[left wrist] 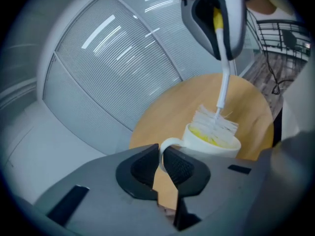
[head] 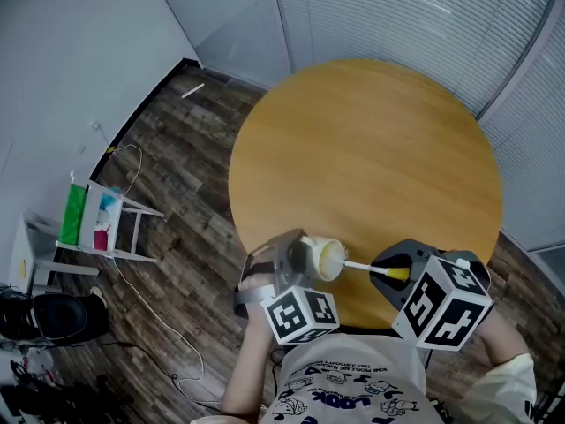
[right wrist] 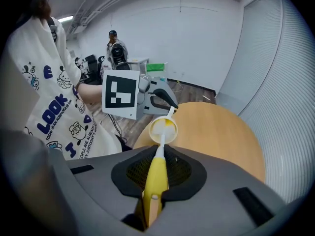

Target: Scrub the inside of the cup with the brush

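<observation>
Nearest is the printed shirt [head: 353, 385], at the lower edge of the head view. Just above it, the left gripper [left wrist: 161, 167] has its jaws almost closed, and they pinch the thin white handle of the cup [left wrist: 212, 142]. The cup is held on its side above the near edge of the table [head: 371, 140], with its yellow inside facing right. The bristles of the brush [left wrist: 216, 123] sit in the mouth of the cup. Its white stem runs right to a yellow handle, and the right gripper [right wrist: 156, 167] is clamped tight on that handle. The table is round and wooden. On the left lies a dark plank floor [head: 181, 153] with a small rack [head: 99, 221] and a cable [head: 132, 281]. Blinds [head: 397, 16] stand behind the table.
</observation>
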